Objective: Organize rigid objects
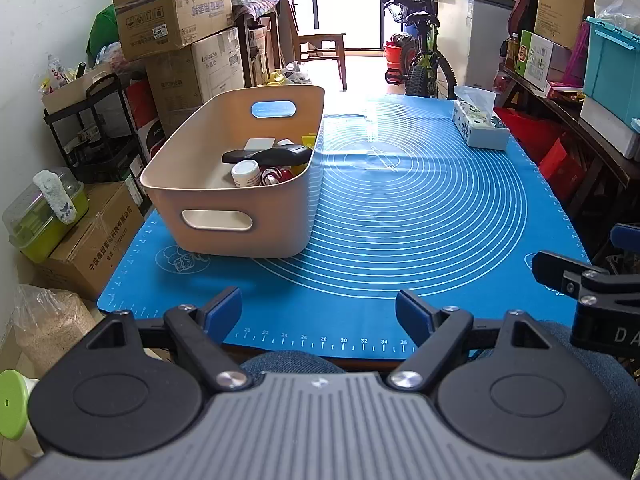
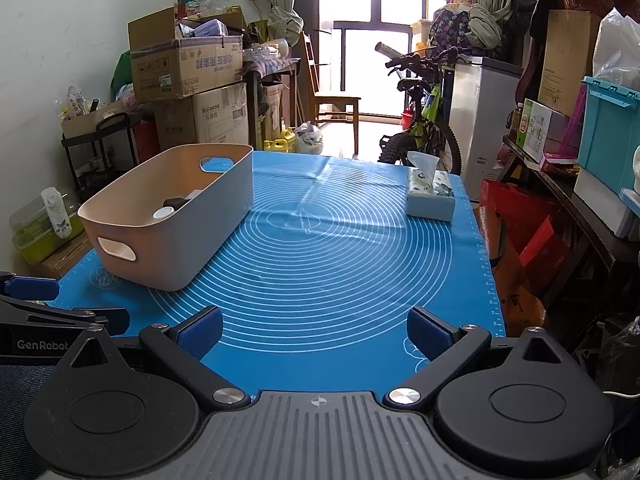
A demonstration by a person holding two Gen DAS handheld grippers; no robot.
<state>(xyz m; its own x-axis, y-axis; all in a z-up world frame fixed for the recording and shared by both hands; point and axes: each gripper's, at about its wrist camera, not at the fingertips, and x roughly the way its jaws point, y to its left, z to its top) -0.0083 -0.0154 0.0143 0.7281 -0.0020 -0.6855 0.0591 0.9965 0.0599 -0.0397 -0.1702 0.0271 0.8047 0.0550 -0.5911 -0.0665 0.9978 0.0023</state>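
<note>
Left wrist view showed the beige bin standing on the left part of the blue mat that covered the counter, and the task's things already lay inside it: a black-handled tool resting across the top of the pile, a white jar beneath it, and something red beside the jar, too cluttered to name. To the right the mat was bare as far as a tissue box at the far right corner. The left gripper hung over the near edge with its jaws wide apart and nothing between them. The right gripper, seen in the right wrist view, also had its jaws spread and empty.

Judging from this, the sorting looked close to done, so the main risk was needless handling. On the left, a reach into the bin could catch the black-handled tool, which lay loosely on the other pieces, and lever it or the jar out over the low wall. A push against the bin's near wall might slide it toward the mat's left edge, beside which it already stood. In the middle, the two grippers were near each other and could knock together if both moved inward. On the right, the tissue box was soft and light; open jaws sweeping past could shove it off the corner.
</note>
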